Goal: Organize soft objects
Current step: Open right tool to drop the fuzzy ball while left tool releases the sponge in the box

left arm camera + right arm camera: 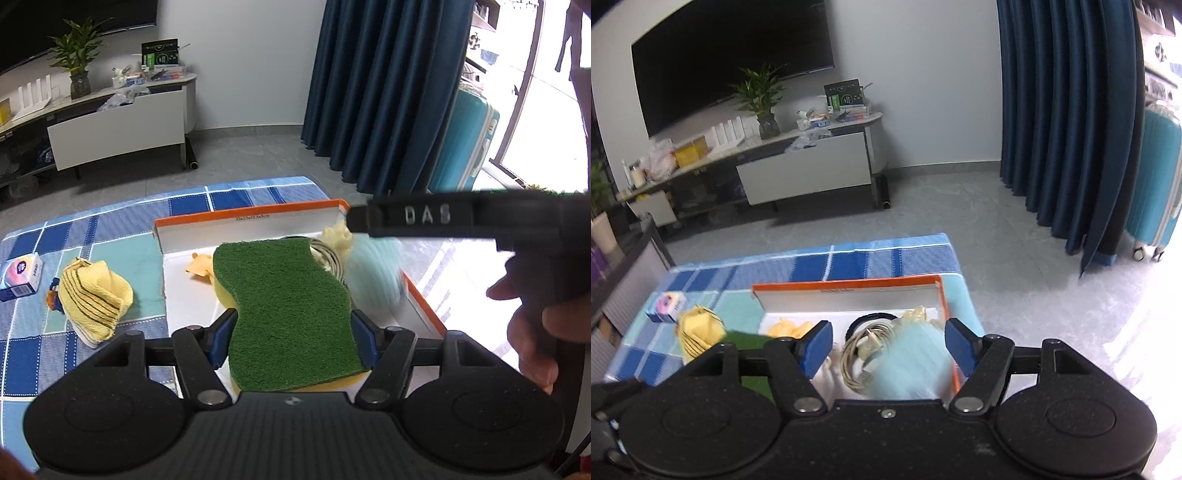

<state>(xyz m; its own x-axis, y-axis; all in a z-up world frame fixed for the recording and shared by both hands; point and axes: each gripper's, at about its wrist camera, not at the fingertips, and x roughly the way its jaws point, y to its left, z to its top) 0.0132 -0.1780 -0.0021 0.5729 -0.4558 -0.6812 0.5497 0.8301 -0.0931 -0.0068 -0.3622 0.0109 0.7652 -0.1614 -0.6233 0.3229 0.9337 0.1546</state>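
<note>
My left gripper is shut on a green-topped yellow sponge and holds it over the white box with the orange rim. My right gripper is open over the same box; a blurred light blue soft object lies below, between its fingers, free of them. It also shows in the left wrist view. In the box lie an orange cloth, a pale yellow soft item and a coiled cable. A yellow striped towel lies on the checkered blue cloth left of the box.
A small tissue pack lies at the left of the checkered cloth. Behind stand a TV cabinet, a blue curtain and a teal suitcase. The right gripper's body crosses the left wrist view.
</note>
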